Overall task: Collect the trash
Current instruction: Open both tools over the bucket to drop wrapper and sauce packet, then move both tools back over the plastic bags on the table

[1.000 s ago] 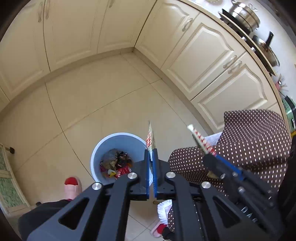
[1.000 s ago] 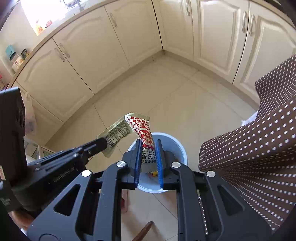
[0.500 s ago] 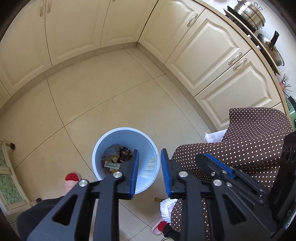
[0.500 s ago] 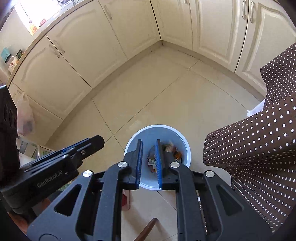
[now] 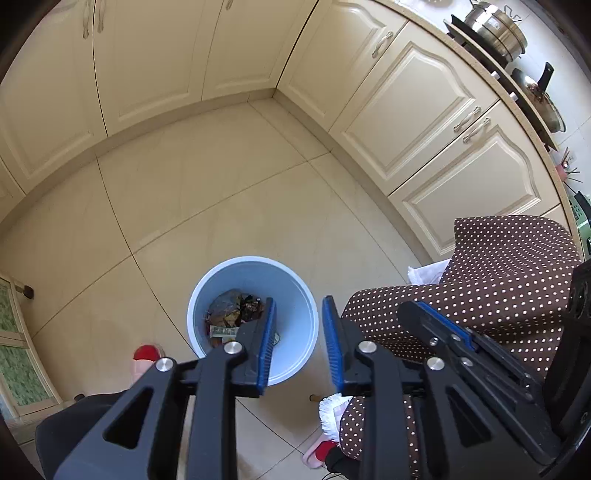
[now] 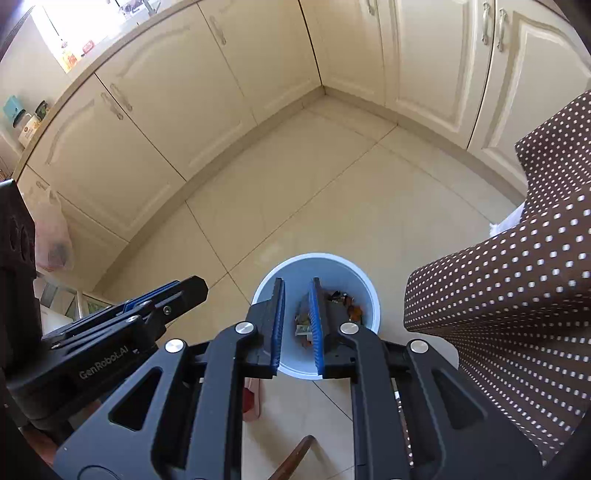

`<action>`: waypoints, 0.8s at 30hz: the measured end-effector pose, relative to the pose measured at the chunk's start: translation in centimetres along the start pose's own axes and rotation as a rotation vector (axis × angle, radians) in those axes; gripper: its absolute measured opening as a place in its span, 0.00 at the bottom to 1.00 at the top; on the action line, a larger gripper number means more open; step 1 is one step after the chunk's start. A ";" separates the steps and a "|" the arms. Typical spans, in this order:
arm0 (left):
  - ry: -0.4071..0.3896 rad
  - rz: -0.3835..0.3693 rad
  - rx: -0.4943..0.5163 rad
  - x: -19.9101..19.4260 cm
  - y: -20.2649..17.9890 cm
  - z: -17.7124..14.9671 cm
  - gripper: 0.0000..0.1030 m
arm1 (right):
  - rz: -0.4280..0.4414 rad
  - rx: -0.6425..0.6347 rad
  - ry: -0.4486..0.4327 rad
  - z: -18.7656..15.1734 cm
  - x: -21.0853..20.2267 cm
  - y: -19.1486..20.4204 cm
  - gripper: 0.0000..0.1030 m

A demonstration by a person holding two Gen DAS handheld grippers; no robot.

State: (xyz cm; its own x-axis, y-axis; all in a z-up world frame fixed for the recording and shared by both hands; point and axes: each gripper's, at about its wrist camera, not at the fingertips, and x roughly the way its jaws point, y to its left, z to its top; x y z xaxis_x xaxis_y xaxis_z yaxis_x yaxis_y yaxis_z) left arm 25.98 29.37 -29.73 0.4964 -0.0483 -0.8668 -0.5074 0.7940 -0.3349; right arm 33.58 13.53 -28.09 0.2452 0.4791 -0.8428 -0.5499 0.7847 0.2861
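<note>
Cream cabinets (image 5: 424,122) run along two walls and meet in a corner, with a beige tiled floor (image 5: 221,206) spread out below them. A person's brown sleeve with white dots (image 6: 517,277) fills the right side of both views. On the counter (image 5: 491,70) at the upper right of the left wrist view stand a steel pot (image 5: 496,27) and a pan (image 5: 543,99).

A round pale blue bin (image 5: 295,295) stands on the floor, below both tools. Trash (image 5: 232,314) lies at its bottom: crumpled dark wrappers, a greenish printed packet and a few orange scraps, all well below the rim.

The left gripper (image 5: 297,332) hangs over the bin with its blue-padded jaws apart and nothing between them. The right gripper (image 6: 297,317) hangs over the same bin with its jaws only narrowly apart, also holding nothing.

A red-toed slipper (image 5: 146,360) rests on the floor just beside the bin.
</note>
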 end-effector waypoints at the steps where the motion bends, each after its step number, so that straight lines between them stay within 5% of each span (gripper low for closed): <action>1: -0.013 0.006 0.011 -0.6 -0.5 -0.1 0.26 | 0.000 0.002 -0.010 0.0 -0.6 -0.1 0.14; 14: -0.210 0.024 0.196 -10.2 -9.4 -2.2 0.39 | -0.060 0.018 -0.238 -1.3 -13.7 -1.3 0.14; 20: -0.296 -0.038 0.312 -15.2 -16.0 -4.2 0.48 | -0.155 0.049 -0.403 -3.6 -22.9 -4.0 0.14; 24: -0.318 -0.117 0.398 -17.2 -21.8 -6.1 0.51 | -0.242 0.099 -0.492 -5.5 -28.3 -7.3 0.27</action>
State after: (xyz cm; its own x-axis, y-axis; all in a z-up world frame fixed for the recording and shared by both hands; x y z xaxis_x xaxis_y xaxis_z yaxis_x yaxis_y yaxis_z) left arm 24.24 9.15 -9.81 0.7543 -0.0134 -0.6564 -0.1597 0.9660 -0.2032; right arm 26.21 -7.94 -8.82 0.7123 0.3890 -0.5842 -0.3597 0.9171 0.1720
